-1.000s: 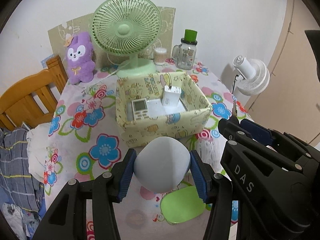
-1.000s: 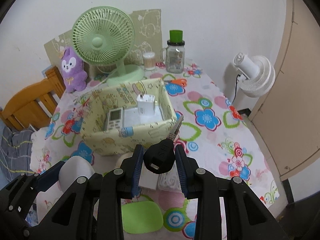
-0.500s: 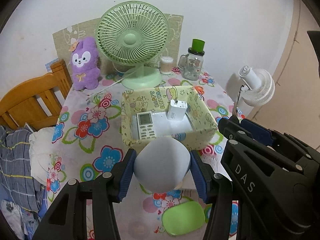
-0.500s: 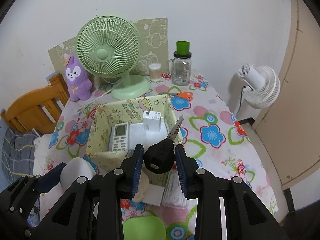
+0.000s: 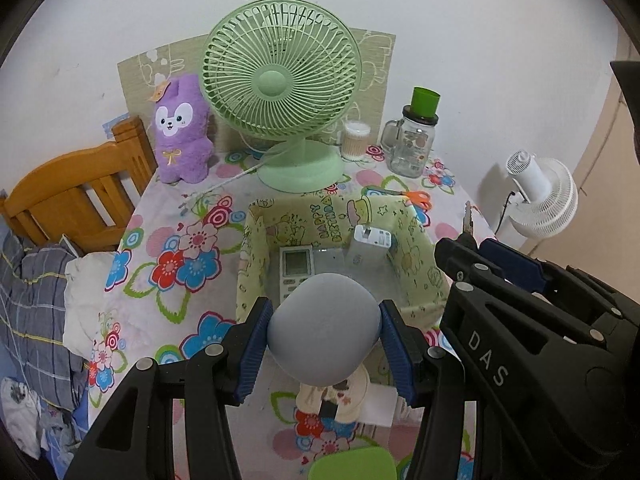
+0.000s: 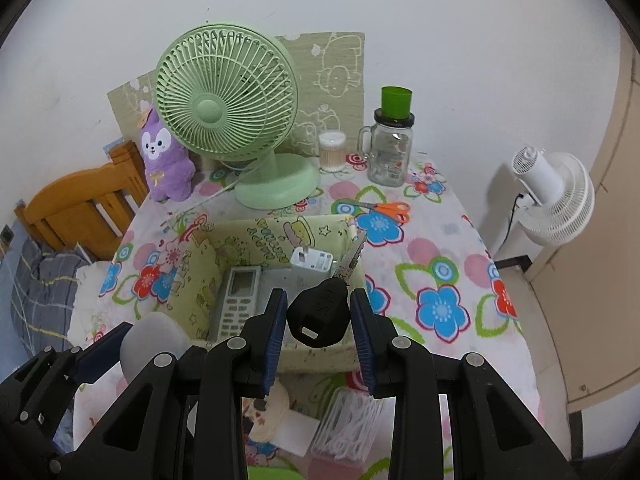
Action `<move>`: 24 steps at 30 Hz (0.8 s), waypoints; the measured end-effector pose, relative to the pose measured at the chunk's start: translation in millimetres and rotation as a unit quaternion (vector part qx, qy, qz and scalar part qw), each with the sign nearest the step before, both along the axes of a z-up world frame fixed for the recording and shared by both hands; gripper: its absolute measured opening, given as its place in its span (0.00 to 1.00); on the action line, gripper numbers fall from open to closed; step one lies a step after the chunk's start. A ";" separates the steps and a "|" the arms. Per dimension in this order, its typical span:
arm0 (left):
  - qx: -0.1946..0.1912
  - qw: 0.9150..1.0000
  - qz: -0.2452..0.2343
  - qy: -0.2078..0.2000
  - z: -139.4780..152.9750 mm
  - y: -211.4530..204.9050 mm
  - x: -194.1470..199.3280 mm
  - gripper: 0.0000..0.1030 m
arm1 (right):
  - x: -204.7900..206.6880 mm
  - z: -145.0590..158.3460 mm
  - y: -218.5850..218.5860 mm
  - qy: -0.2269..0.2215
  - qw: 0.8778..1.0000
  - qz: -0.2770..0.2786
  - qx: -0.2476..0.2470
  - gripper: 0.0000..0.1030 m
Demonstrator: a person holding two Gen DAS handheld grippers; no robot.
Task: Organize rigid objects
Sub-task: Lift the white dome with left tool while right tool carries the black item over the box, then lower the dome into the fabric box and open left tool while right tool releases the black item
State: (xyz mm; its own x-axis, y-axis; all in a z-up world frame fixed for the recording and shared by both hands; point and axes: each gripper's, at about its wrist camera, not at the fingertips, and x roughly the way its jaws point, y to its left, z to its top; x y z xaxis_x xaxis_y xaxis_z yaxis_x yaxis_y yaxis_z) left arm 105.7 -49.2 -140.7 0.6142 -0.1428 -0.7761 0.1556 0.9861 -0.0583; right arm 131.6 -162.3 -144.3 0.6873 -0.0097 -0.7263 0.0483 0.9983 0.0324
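Claws two, one key, one ball

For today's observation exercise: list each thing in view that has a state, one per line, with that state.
left gripper: shut on grey mouse
right gripper: shut on black key
yellow box: open, holds remote and charger
glass jar: lidded, upright
orange scissors: closed, flat

Both grippers nearer the box, raised higher

"DAS" on right gripper body; "HAPPY BIRTHDAY" inside box.
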 end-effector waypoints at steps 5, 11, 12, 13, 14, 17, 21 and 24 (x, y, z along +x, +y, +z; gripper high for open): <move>-0.001 1.000 0.010 0.003 -3.9 -4.5 12.7 0.54 | 14.7 -2.9 -4.3 0.003 1.000 0.012 -0.002 0.34; -0.004 1.000 0.015 0.013 -12.5 -9.0 28.0 0.54 | 32.1 -11.2 -8.2 0.010 1.000 0.023 -0.005 0.34; -0.004 1.000 0.014 0.014 -14.3 -9.6 30.0 0.54 | 34.6 -12.6 -9.0 0.012 1.000 0.024 -0.005 0.34; -0.004 1.000 0.013 0.015 -16.4 -10.5 32.6 0.54 | 37.1 -14.5 -9.8 0.014 1.000 0.025 -0.004 0.34; -0.004 1.000 0.013 0.017 -18.7 -11.4 35.2 0.54 | 39.2 -16.6 -10.4 0.015 1.000 0.025 -0.004 0.34; -0.005 1.000 0.010 0.022 -25.1 -15.4 42.7 0.54 | 46.2 -21.4 -13.0 0.019 0.999 0.029 -0.006 0.34; -0.005 1.000 0.007 0.030 -32.1 -19.6 53.2 0.54 | 55.8 -27.1 -15.7 0.025 0.999 0.042 -0.003 0.34; -0.002 0.999 0.004 0.035 -37.9 -23.3 60.6 0.54 | 63.6 -32.9 -12.8 0.036 0.998 0.057 -0.001 0.35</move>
State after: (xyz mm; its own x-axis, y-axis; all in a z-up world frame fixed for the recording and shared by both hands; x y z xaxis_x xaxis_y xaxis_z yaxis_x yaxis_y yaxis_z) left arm 166.3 -72.5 -178.7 0.5591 -0.1420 -0.8168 0.1433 0.9869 -0.0734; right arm 195.3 -175.1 -177.2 0.6297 0.0642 -0.7742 -0.0636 0.9975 0.0309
